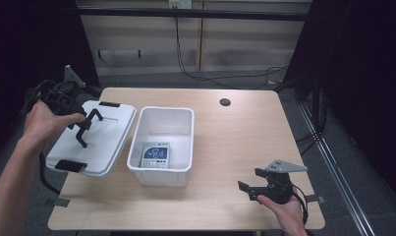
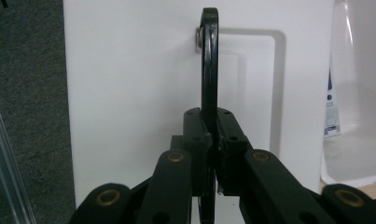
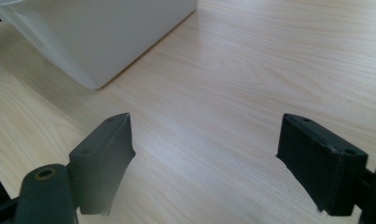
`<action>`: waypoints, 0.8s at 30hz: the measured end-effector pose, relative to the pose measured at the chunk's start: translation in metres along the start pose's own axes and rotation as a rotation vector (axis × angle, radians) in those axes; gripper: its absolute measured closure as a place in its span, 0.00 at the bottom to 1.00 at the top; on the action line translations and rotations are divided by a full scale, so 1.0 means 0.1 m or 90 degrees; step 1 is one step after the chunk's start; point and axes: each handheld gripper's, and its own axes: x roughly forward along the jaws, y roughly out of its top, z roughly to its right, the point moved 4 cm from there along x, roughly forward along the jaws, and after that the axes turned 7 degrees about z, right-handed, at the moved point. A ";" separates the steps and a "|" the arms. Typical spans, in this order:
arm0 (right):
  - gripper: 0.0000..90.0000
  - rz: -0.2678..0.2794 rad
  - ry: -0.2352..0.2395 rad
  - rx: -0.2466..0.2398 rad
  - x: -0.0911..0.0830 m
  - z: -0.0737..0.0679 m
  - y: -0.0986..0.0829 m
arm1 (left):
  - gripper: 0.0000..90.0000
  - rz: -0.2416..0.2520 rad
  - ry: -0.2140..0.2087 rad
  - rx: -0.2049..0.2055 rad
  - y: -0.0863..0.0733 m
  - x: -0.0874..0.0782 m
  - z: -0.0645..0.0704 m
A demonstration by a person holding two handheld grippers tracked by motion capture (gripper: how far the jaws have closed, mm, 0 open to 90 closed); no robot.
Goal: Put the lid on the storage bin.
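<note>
A white lid [image 1: 104,142] with a black handle [image 1: 83,140] hangs tilted over the table's left edge, beside the open white bin [image 1: 158,174]. My left gripper [image 1: 82,124] is shut on that handle. In the left gripper view the handle [image 2: 209,70] runs up between the closed jaws of the left gripper [image 2: 212,140], with the lid [image 2: 129,93] behind it. A blue and white packet [image 1: 155,155] lies in the bin. My right gripper [image 1: 248,189] is open near the front right of the table, with nothing between its fingers. The right gripper [image 3: 204,163] is over bare wood, with the bin's corner [image 3: 97,32] ahead.
The wooden table [image 1: 235,147] has a round cable hole [image 1: 225,102] at the back. Black clips [image 1: 70,165] sit at the lid's ends. Cables lie on the floor behind the table, and the bin's wall and the packet [image 2: 331,107] show at the right of the left gripper view.
</note>
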 end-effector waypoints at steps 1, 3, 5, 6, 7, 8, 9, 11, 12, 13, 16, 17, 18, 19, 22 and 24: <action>0.20 0.000 0.000 0.000 0.00 0.00 0.00 | 0.94 0.000 -0.002 0.006 0.01 0.00 0.05; 0.20 0.000 0.000 0.000 0.00 0.00 0.00 | 0.94 -0.002 -0.008 0.010 0.03 -0.01 0.10; 0.20 0.000 0.001 0.000 0.00 0.00 0.00 | 0.94 0.000 -0.008 0.014 0.04 -0.01 0.14; 0.20 0.000 0.000 0.000 0.00 0.00 0.00 | 0.94 0.000 -0.007 0.018 0.05 -0.02 0.16; 0.20 0.000 0.001 0.000 0.00 0.00 0.00 | 0.94 0.000 -0.007 0.018 0.05 -0.02 0.16; 0.20 0.000 0.001 0.000 0.00 0.00 0.00 | 0.94 0.003 -0.009 0.020 0.06 -0.03 0.18; 0.20 0.000 0.001 0.000 0.00 0.00 0.00 | 0.94 0.004 -0.011 0.017 0.07 -0.03 0.20; 0.20 0.000 0.001 0.001 0.00 0.00 0.00 | 0.94 0.009 -0.016 0.020 0.10 -0.04 0.26; 0.20 0.000 0.001 0.001 0.00 0.00 0.00 | 0.94 0.009 -0.016 0.020 0.10 -0.04 0.26; 0.20 0.000 0.001 0.000 0.00 0.00 0.00 | 0.94 0.008 -0.015 0.022 0.11 -0.04 0.28; 0.20 0.000 0.001 0.001 0.00 0.00 0.00 | 0.94 0.005 -0.016 0.033 0.13 -0.05 0.36; 0.20 0.001 0.001 0.000 0.00 0.00 0.00 | 0.94 0.005 -0.019 0.033 0.14 -0.05 0.39; 0.20 0.001 0.001 0.001 0.00 0.00 0.00 | 0.94 0.005 -0.022 0.037 0.15 -0.05 0.42; 0.20 0.001 0.002 0.001 0.00 0.00 0.00 | 0.94 0.005 -0.019 0.040 0.17 -0.05 0.44; 0.20 0.000 0.003 0.001 0.00 0.00 0.00 | 0.94 0.005 -0.025 0.046 0.19 -0.05 0.51; 0.20 0.001 0.003 0.001 0.00 0.00 0.00 | 0.94 0.001 -0.025 0.050 0.21 -0.04 0.55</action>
